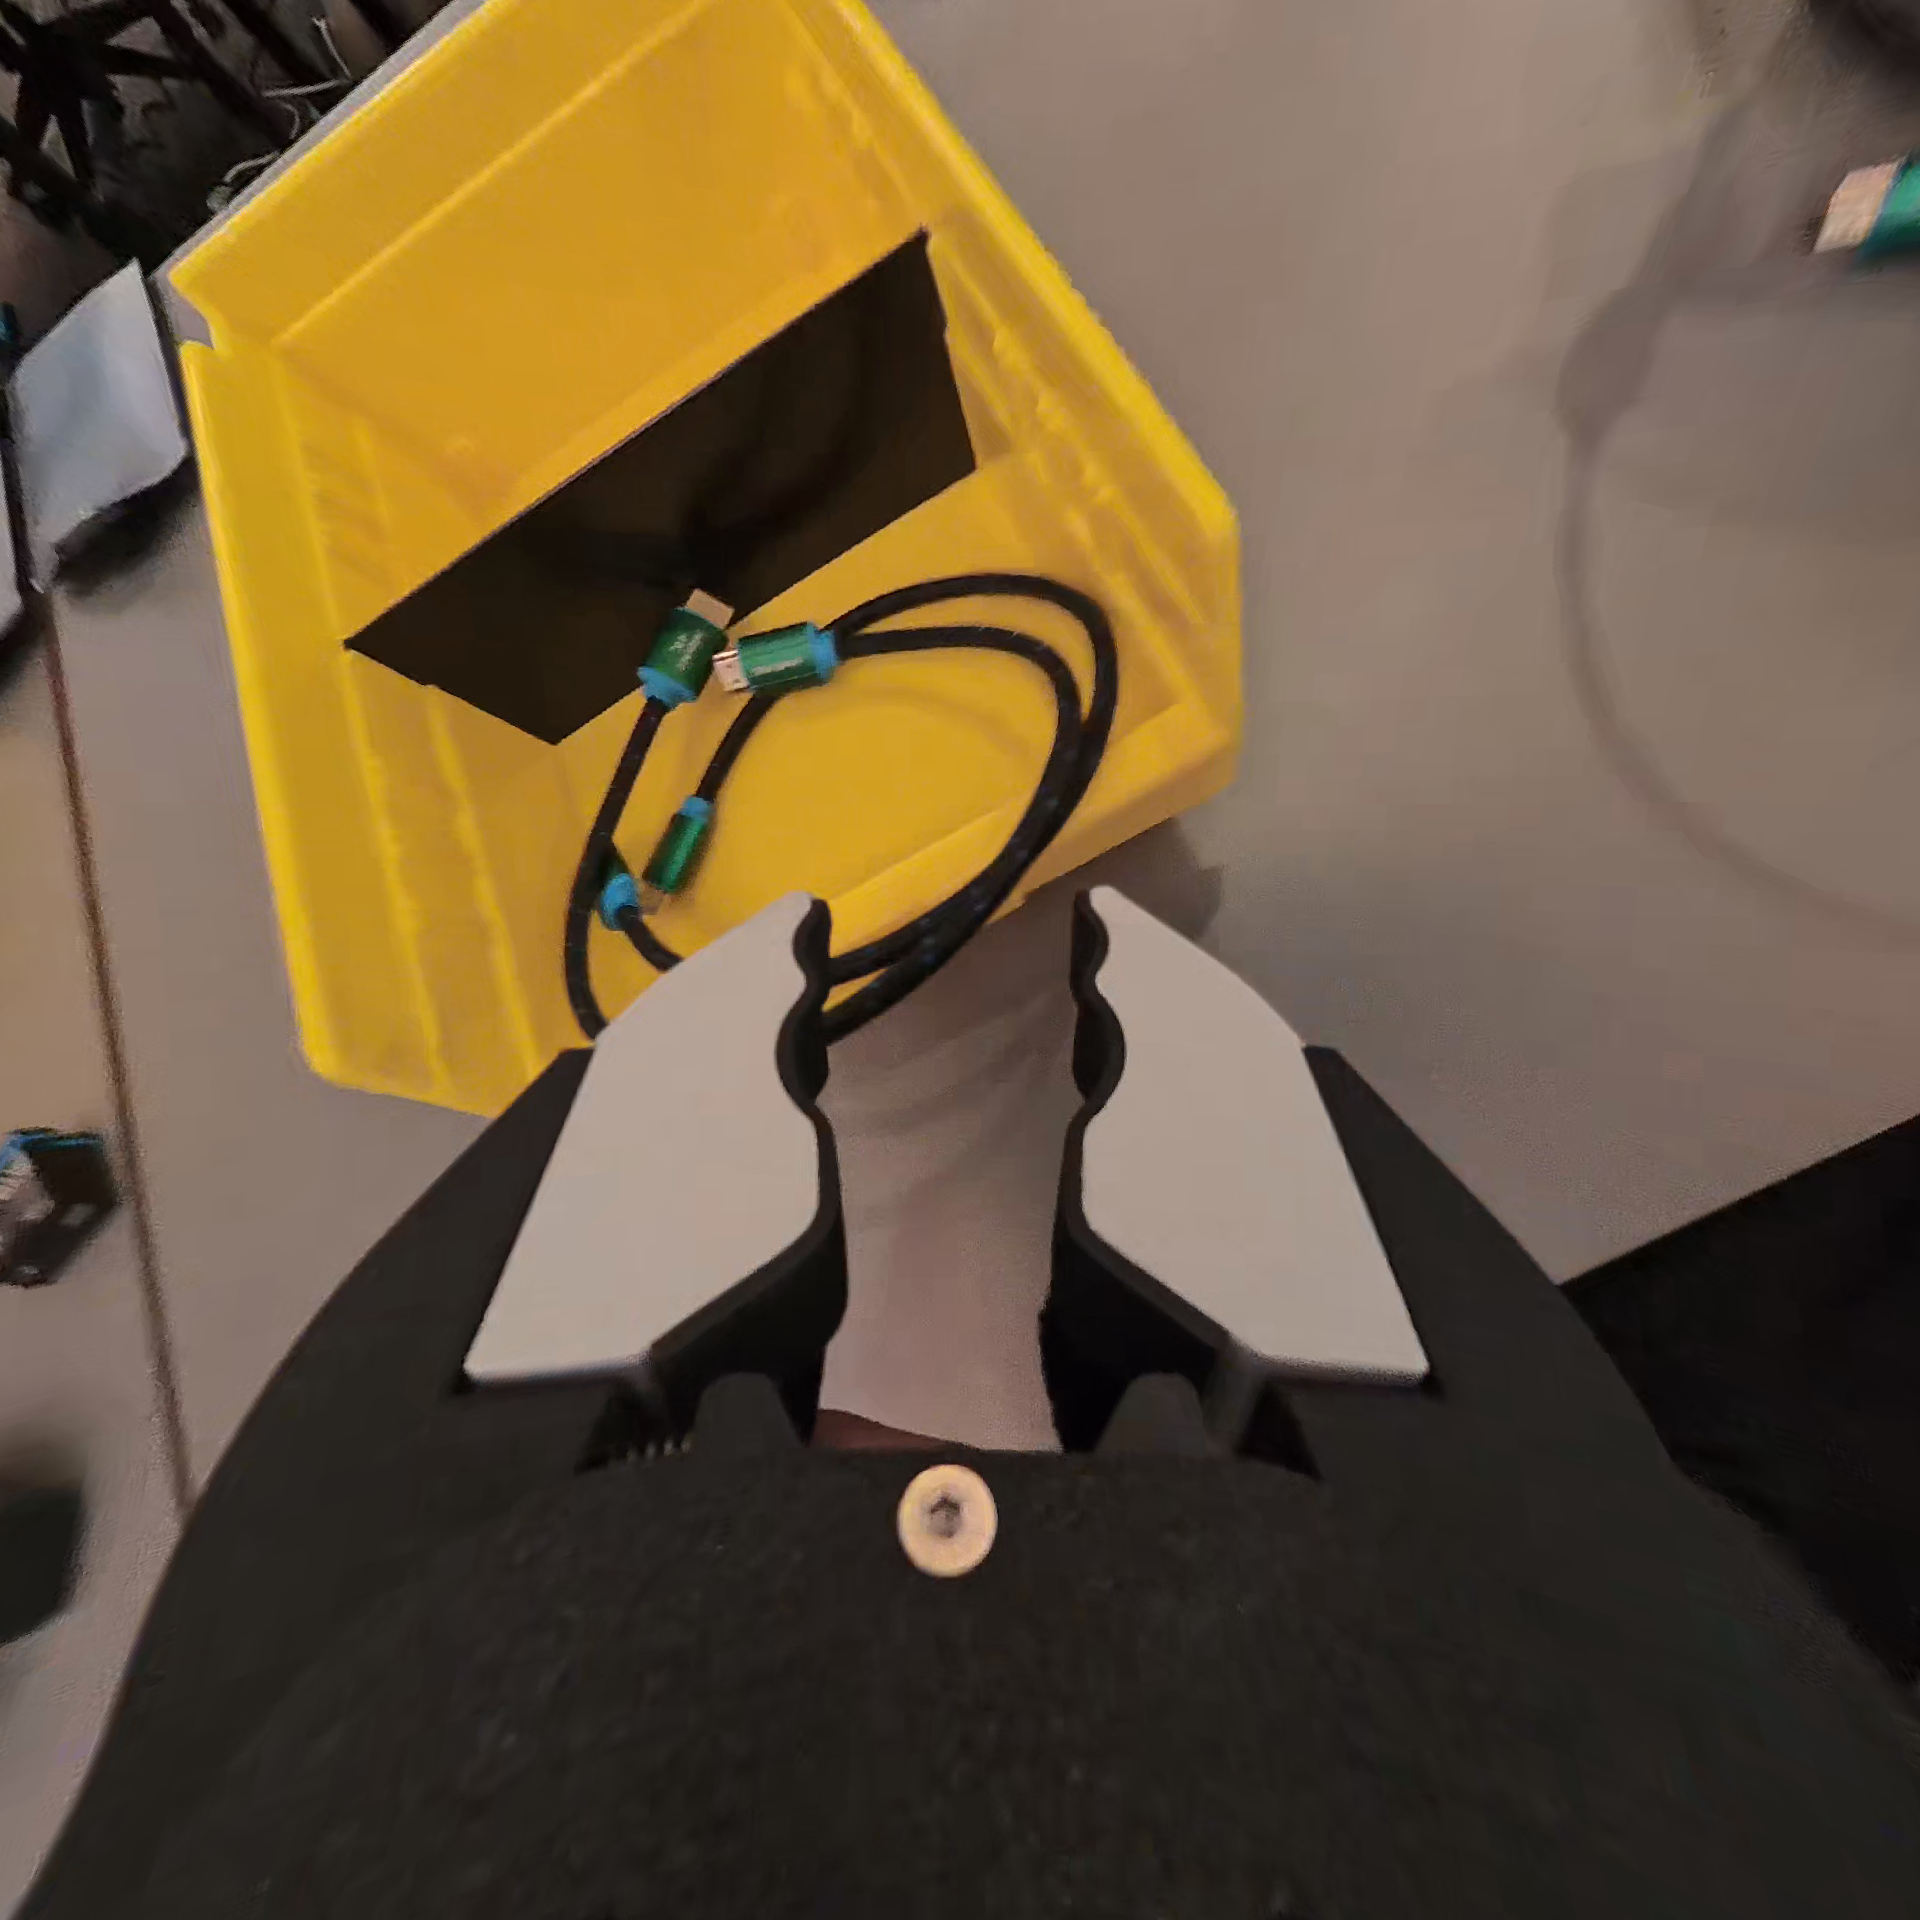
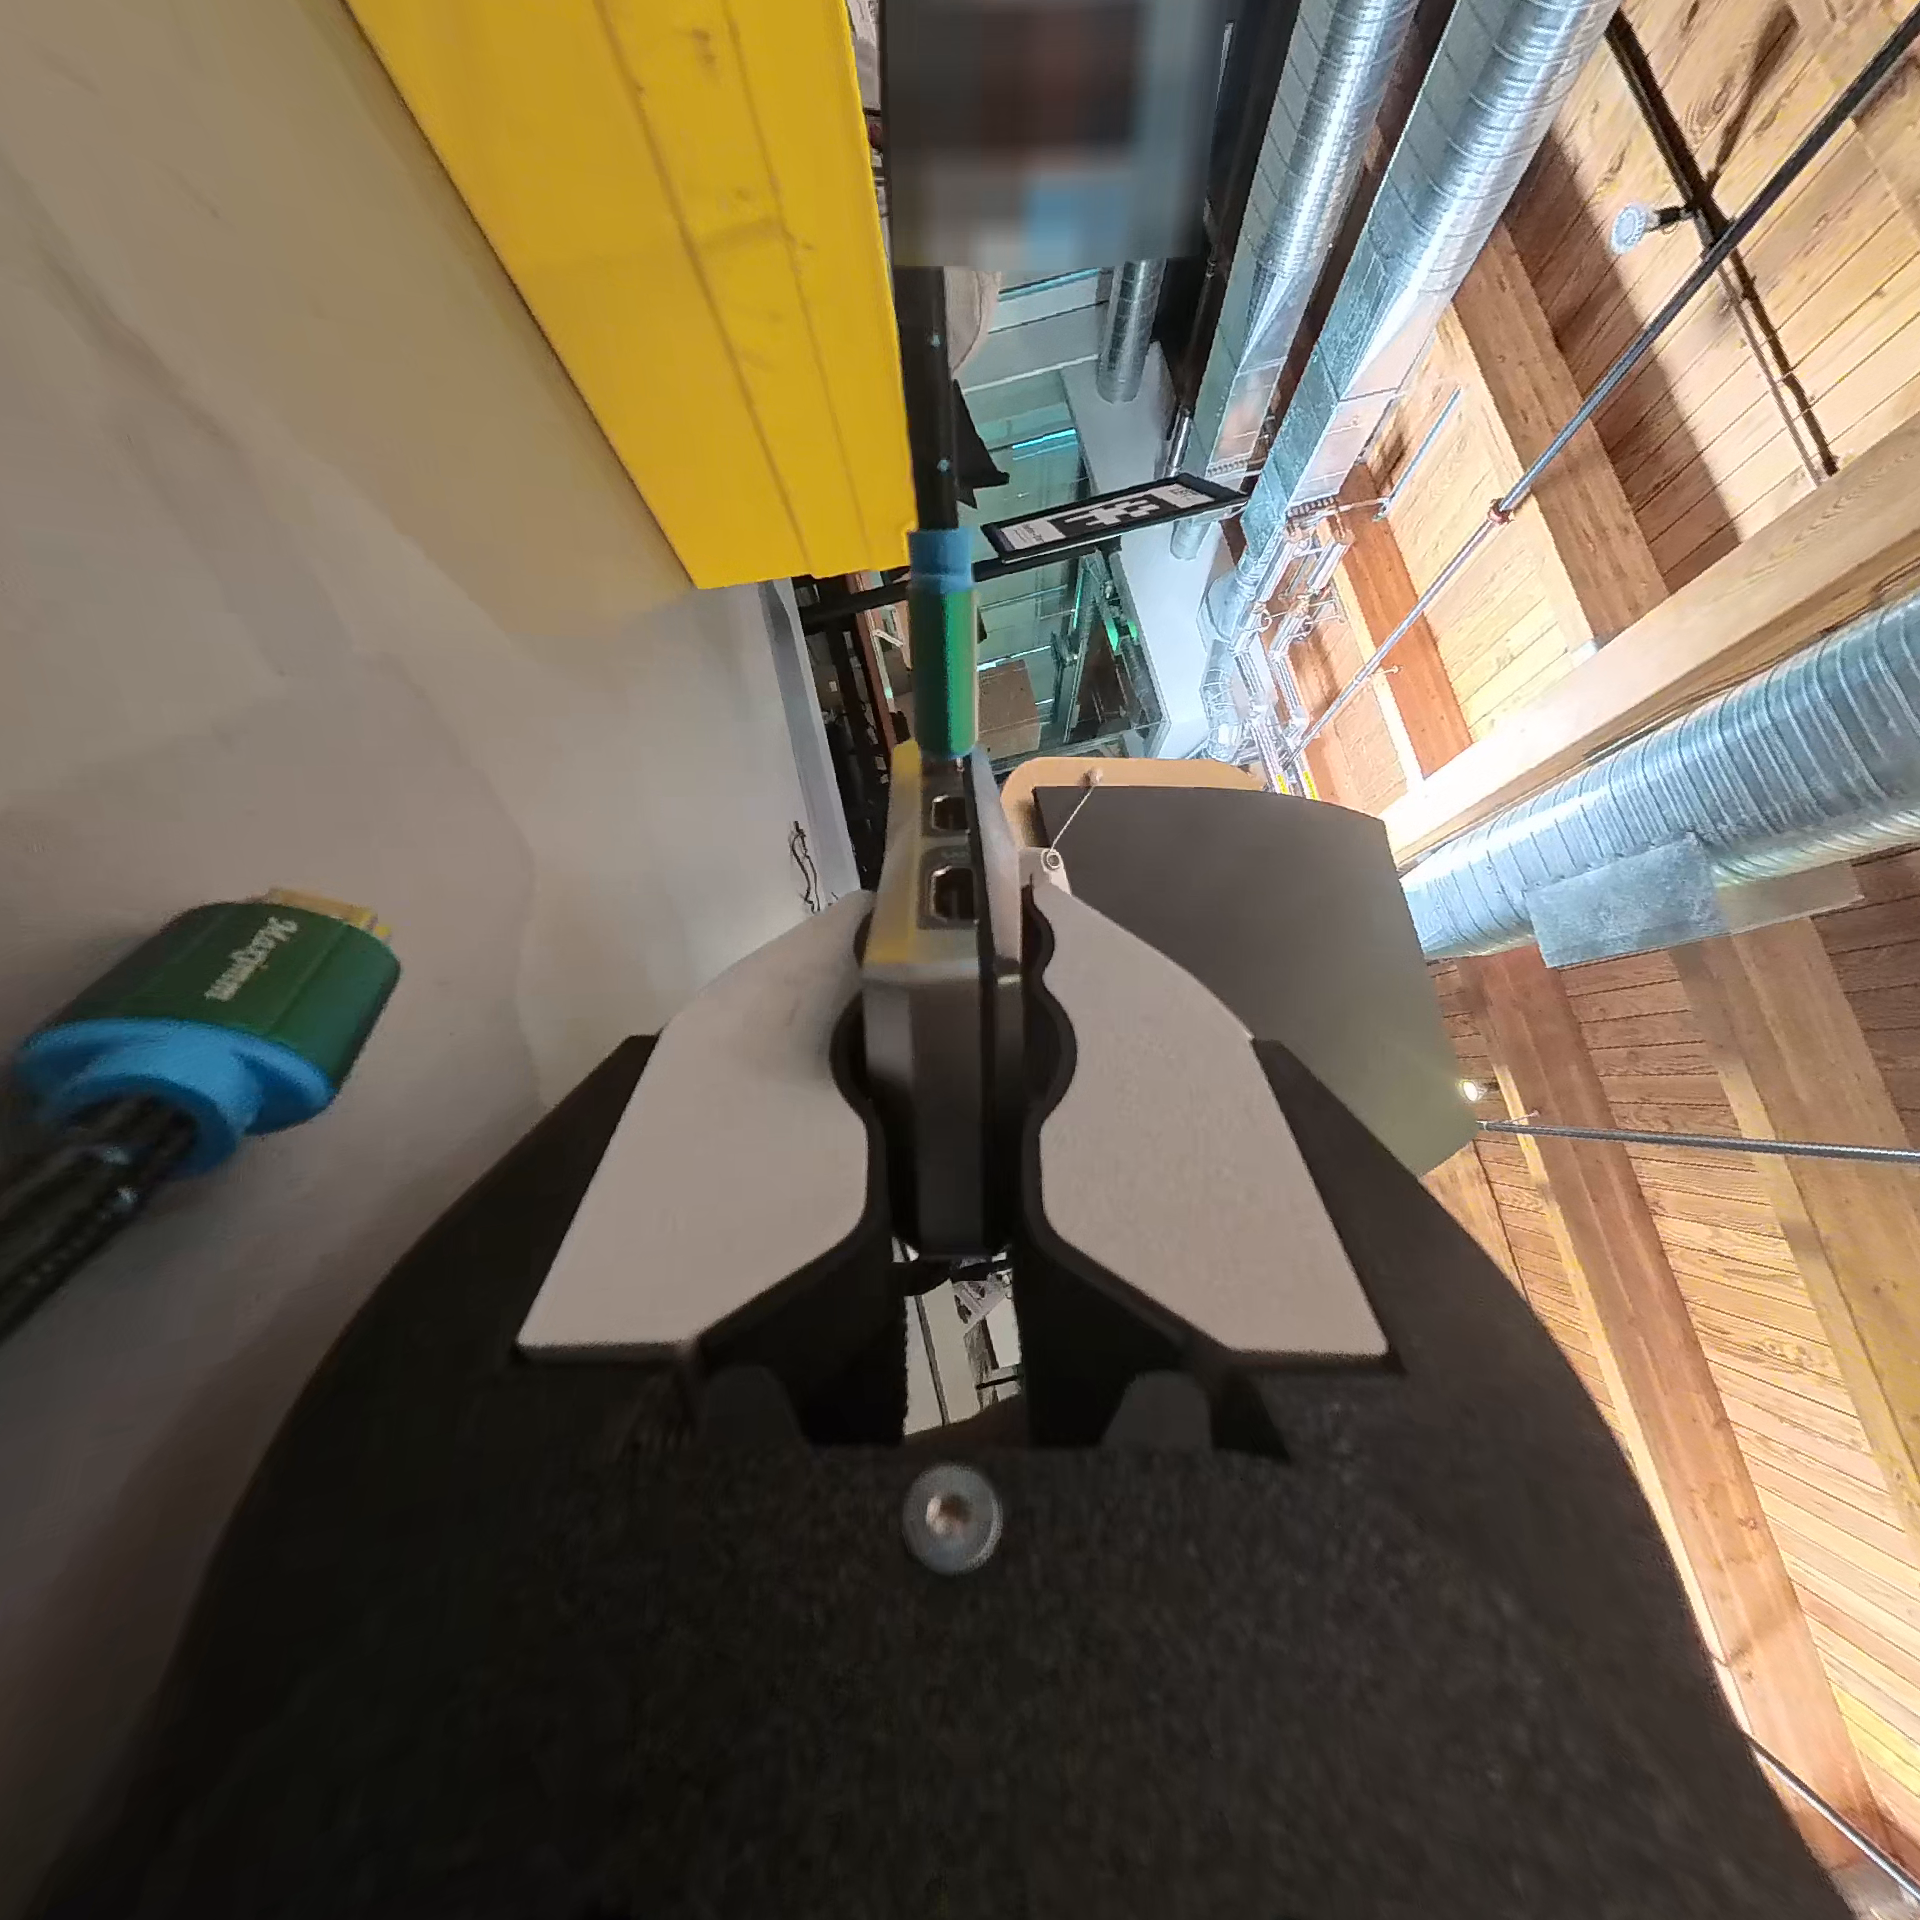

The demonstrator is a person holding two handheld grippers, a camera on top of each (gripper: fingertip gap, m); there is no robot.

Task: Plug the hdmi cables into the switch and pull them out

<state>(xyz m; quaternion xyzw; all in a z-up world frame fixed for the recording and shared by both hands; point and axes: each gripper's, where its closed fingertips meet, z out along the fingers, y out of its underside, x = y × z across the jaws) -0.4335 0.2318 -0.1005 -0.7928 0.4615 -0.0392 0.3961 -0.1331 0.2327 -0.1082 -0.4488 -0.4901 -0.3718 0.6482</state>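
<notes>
In the left wrist view a yellow bin [image 1: 436, 343] holds coiled black braided HDMI cables [image 1: 1060, 727] with green plugs [image 1: 784, 657] and a black card [image 1: 665, 499]. My left gripper [image 1: 945, 920] is open and empty, just in front of the bin's near lip. A blurred plug [image 1: 1870, 229] hangs at the top right. In the right wrist view my right gripper [image 2: 945, 914] is shut on the grey HDMI switch [image 2: 935, 1060], held on edge. A green plug [image 2: 943, 665] is seated in its far port; two ports [image 2: 951, 894] are empty. Another green plug [image 2: 249, 987] lies on the table at the left.
The bin's yellow wall [image 2: 675, 260] stands to the left of the switch. The table [image 1: 1455, 727] is pale grey; its edge runs at the lower right. A small dark device [image 1: 47, 1205] and papers [image 1: 94, 416] lie at the left. Ducts and wood beams [image 2: 1662, 727] fill the background. Spacing between my two grippers at the tips: around 30 cm.
</notes>
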